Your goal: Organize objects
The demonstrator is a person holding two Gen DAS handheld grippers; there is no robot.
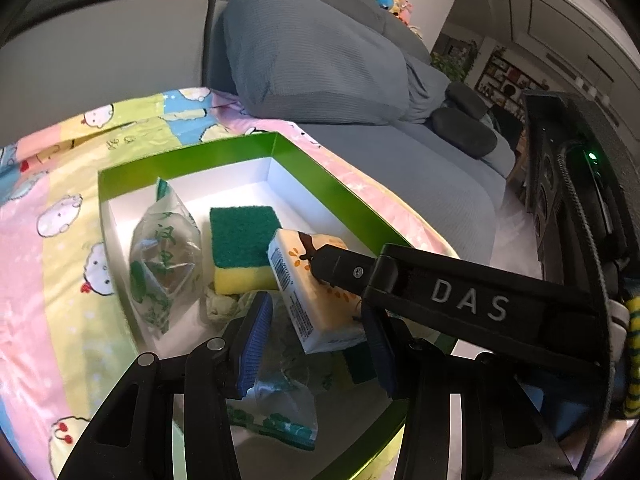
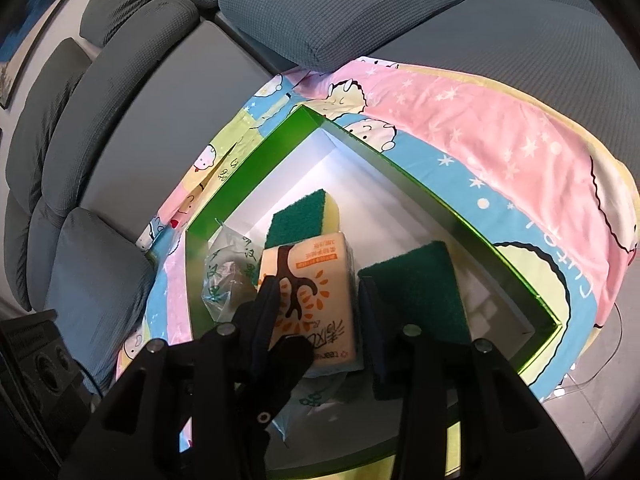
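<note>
Grey sofa cushions [image 1: 312, 60] fill the background, and a cartoon-print blanket [image 1: 60, 200] is spread over the seat, apparently to give the green-walled box [image 1: 192, 156] a flat base. Inside the box lie a clear printed bag [image 1: 164, 256], a green-and-yellow sponge [image 1: 244, 248] and, seen from the right wrist, a second sponge [image 2: 420, 288] turned green side up. A tissue pack [image 2: 316, 300] with an orange tree print is held tilted over the box floor between the right tongs [image 2: 320, 312]; the tongs are closed on its two sides, so the pack is judged to be in the middle of being set down among the other items. In the left wrist view the same pack [image 1: 316, 292] is seen with the right tool reaching across it. The left tongs [image 1: 316, 340] are held wide open just above the pack and a second bag [image 1: 288, 400], gripping nothing, probably kept ready and clear of the placement. The pack is not yet resting flat.
</note>
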